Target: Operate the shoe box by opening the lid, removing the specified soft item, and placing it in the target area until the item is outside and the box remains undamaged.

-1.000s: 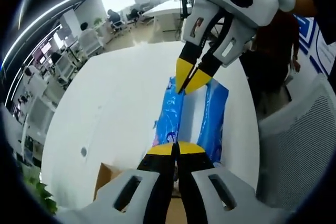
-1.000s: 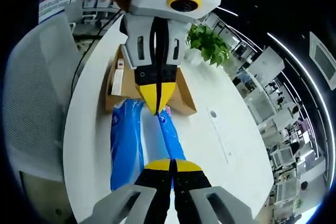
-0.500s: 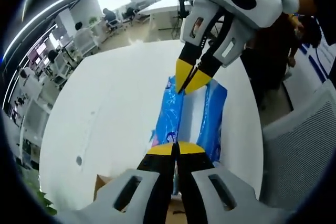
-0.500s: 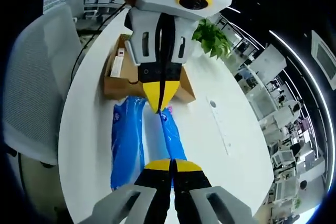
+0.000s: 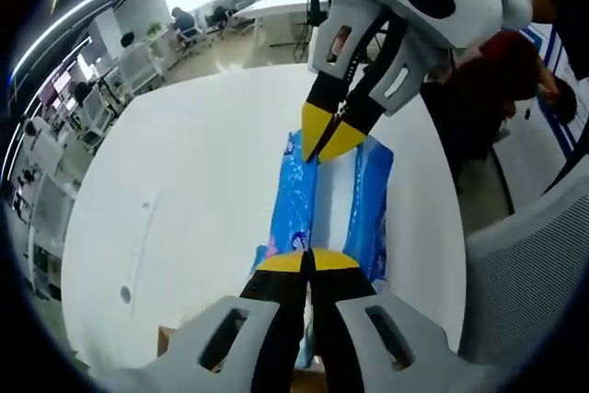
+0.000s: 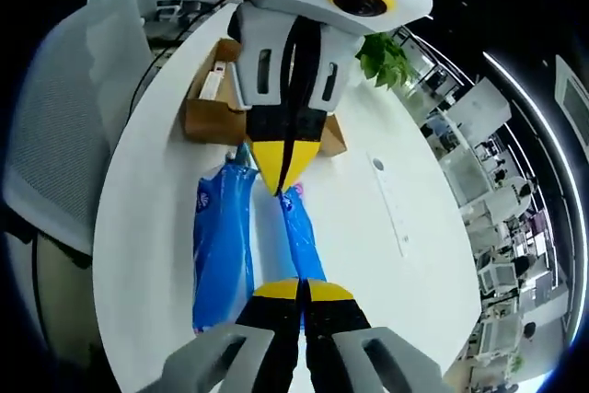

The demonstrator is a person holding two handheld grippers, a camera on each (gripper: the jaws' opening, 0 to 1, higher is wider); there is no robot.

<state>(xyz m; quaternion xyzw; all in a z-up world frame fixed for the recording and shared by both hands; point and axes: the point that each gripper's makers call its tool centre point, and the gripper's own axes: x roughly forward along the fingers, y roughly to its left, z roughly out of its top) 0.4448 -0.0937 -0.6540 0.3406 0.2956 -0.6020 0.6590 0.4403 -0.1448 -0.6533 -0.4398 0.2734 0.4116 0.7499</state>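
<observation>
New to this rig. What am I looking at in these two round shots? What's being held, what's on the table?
There is no robot arm: a person holds a two-jaw gripper in each hand, and a fisheye camera rides on each. In the left gripper view, the left gripper rises from the bottom and the right gripper faces it; the right gripper view mirrors this. Both yellow-tipped grippers are shut on opposite ends of a blue and white soft pack, held between them over the white table. Behind it sits the brown cardboard shoe box, with a potted plant beyond.
</observation>
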